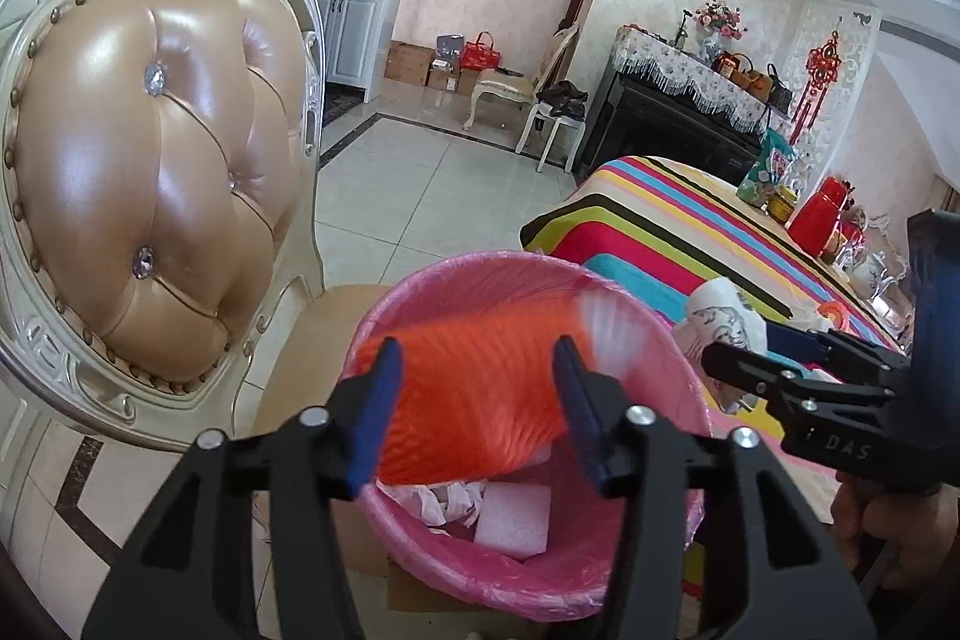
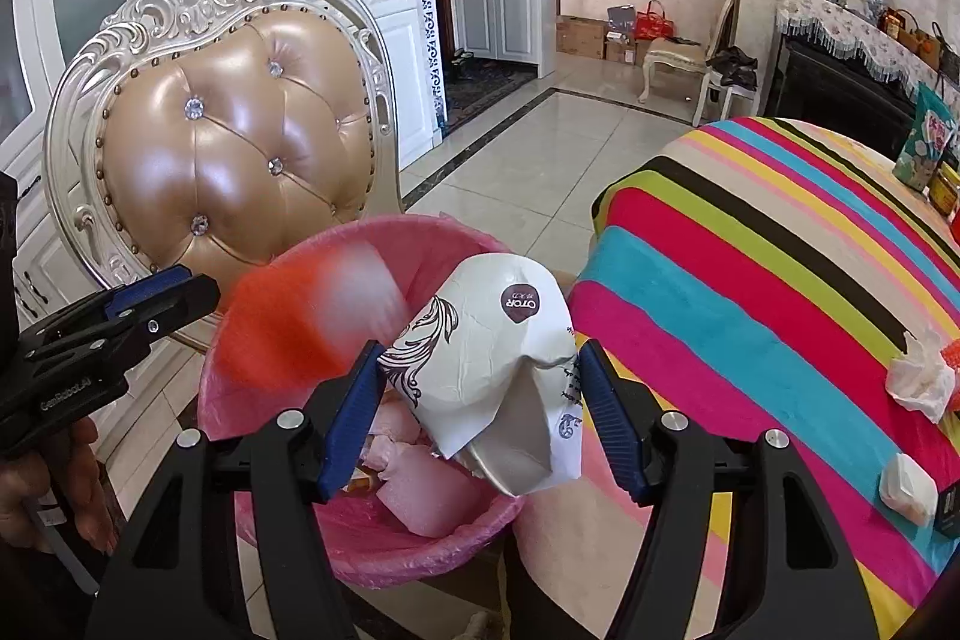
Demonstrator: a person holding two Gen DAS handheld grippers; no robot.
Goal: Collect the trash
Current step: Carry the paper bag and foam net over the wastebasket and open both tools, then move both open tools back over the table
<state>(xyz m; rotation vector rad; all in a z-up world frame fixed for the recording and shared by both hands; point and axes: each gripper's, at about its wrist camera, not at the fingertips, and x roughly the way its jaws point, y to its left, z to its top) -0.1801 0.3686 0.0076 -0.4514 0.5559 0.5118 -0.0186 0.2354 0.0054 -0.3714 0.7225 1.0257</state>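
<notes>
Midair, blurred orange wrapper (image 1: pixel 480 388) above pink-lined trash bin (image 1: pixel 672 550)

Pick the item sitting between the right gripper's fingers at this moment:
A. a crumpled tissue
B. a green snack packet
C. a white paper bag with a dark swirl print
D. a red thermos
C. In the right wrist view, the white paper bag with the swirl print sits between the right gripper fingers, over the pink-lined bin; the crumpled tissue lies on the striped tablecloth.
</notes>
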